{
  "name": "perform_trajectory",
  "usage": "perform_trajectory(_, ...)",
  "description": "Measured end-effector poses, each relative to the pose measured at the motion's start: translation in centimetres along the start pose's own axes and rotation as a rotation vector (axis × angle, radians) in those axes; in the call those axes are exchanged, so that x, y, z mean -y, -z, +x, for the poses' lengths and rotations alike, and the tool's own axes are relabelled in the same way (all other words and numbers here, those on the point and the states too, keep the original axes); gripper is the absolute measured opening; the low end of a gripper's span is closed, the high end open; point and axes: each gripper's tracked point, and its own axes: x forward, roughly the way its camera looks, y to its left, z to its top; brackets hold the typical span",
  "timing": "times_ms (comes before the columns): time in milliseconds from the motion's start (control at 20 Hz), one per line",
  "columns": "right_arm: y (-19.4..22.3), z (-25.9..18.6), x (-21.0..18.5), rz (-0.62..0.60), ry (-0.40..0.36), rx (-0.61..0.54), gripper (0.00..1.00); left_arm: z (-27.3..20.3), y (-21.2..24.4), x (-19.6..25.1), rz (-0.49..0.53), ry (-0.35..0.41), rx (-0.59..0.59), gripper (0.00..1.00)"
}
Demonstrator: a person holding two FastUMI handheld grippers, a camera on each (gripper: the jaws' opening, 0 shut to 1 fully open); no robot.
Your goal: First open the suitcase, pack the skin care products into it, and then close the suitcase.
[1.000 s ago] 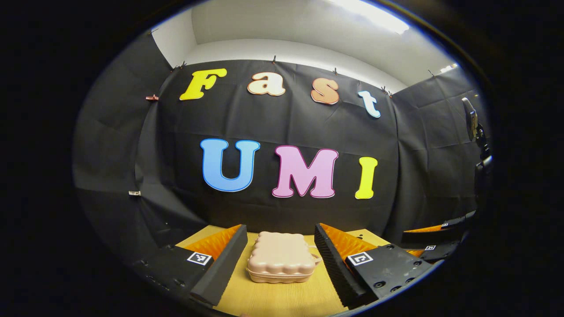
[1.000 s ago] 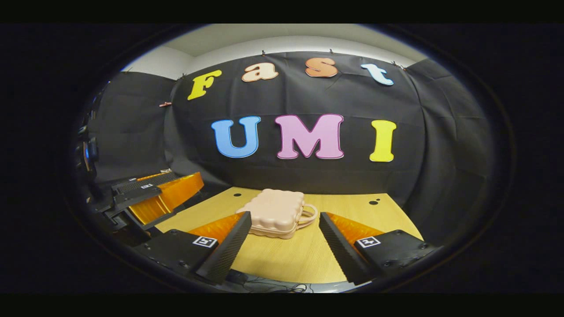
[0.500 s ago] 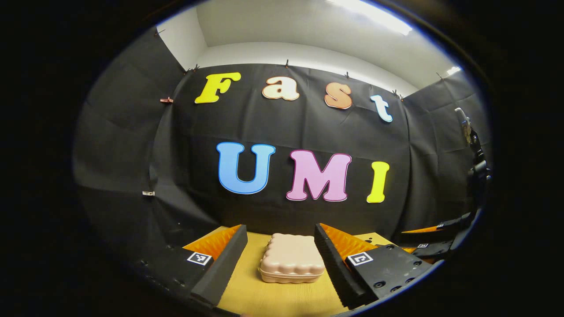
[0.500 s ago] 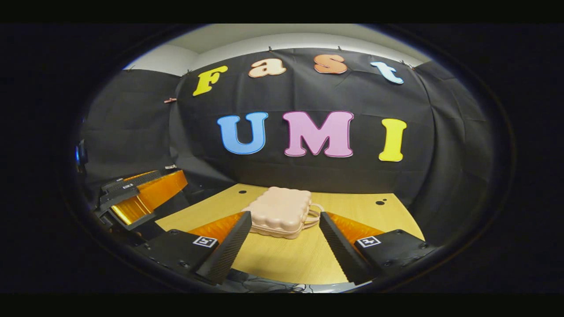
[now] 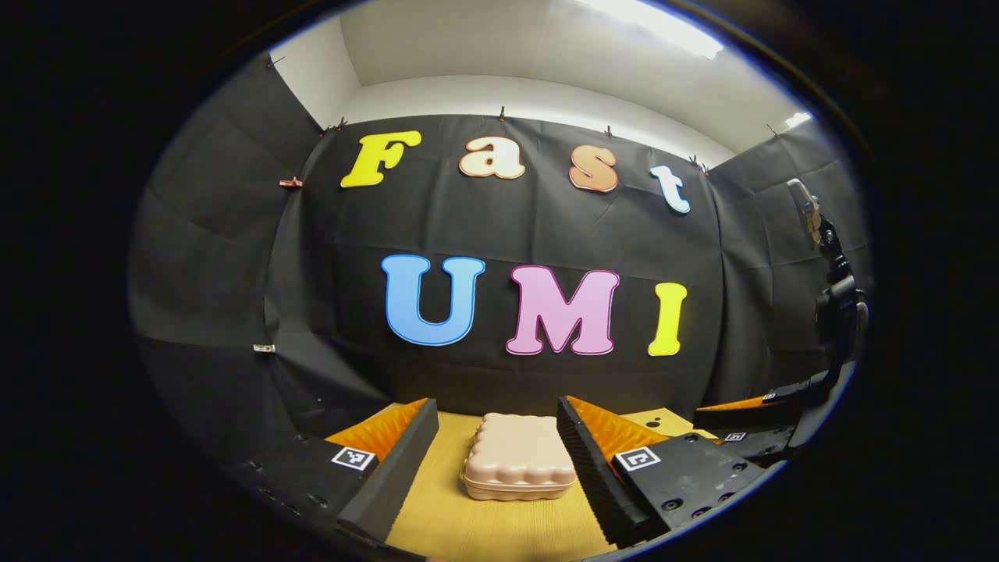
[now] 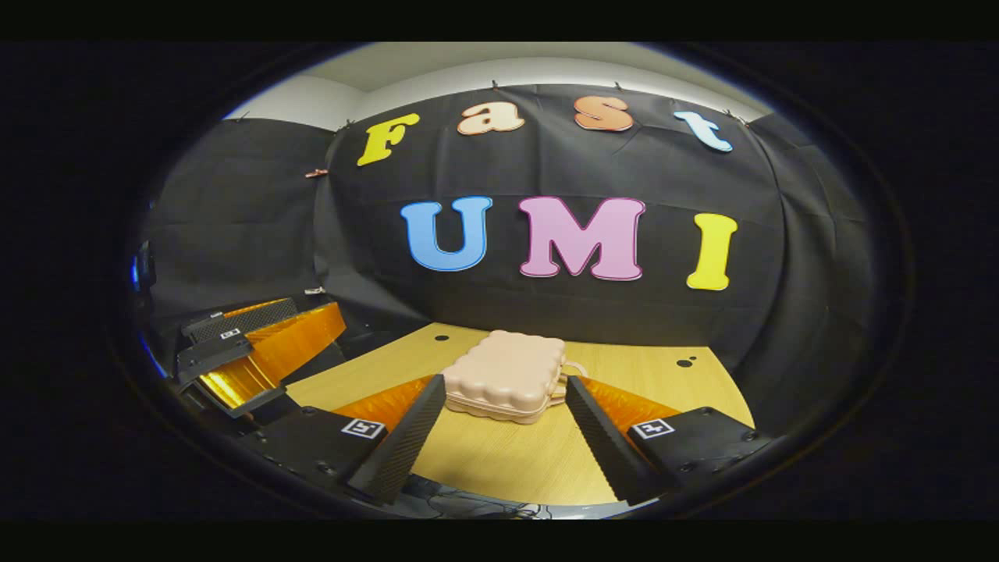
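Note:
A small pink suitcase [image 5: 518,467] with a bumpy lid lies flat and closed on the wooden table [image 5: 484,531]. My left gripper [image 5: 495,445] is open, and the case sits ahead of its fingertips, apart from them. In the right gripper view the same suitcase [image 6: 506,376] lies ahead of my open right gripper [image 6: 504,414], its handle [image 6: 574,371] poking out on the right. The left gripper [image 6: 257,343] shows at the left of the right gripper view. The right gripper [image 5: 761,425] shows at the right edge of the left gripper view.
The table [image 6: 648,375] ends against the black cloth wall at the back. Small dark holes [image 6: 687,362] mark its far right part. A dark stand with a device [image 5: 835,289] rises at the far right of the left gripper view.
Both views have shifted slightly: the suitcase now sits more to the right between each gripper's fingers. It stays closed and in place, and both grippers stay open.

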Motion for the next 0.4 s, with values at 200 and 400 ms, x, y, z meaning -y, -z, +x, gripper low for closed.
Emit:
perform_trajectory(200,-0.28,0.04,-0.07,-0.001,-0.011,0.008,0.98,-0.33,0.05,0.07,-0.010,-0.001,-0.003,0.96)
perform_trajectory(400,0.13,-0.08,0.23,0.002,-0.011,0.004,0.98,-0.35,0.26,0.01,-0.015,-0.008,-0.006,0.96)
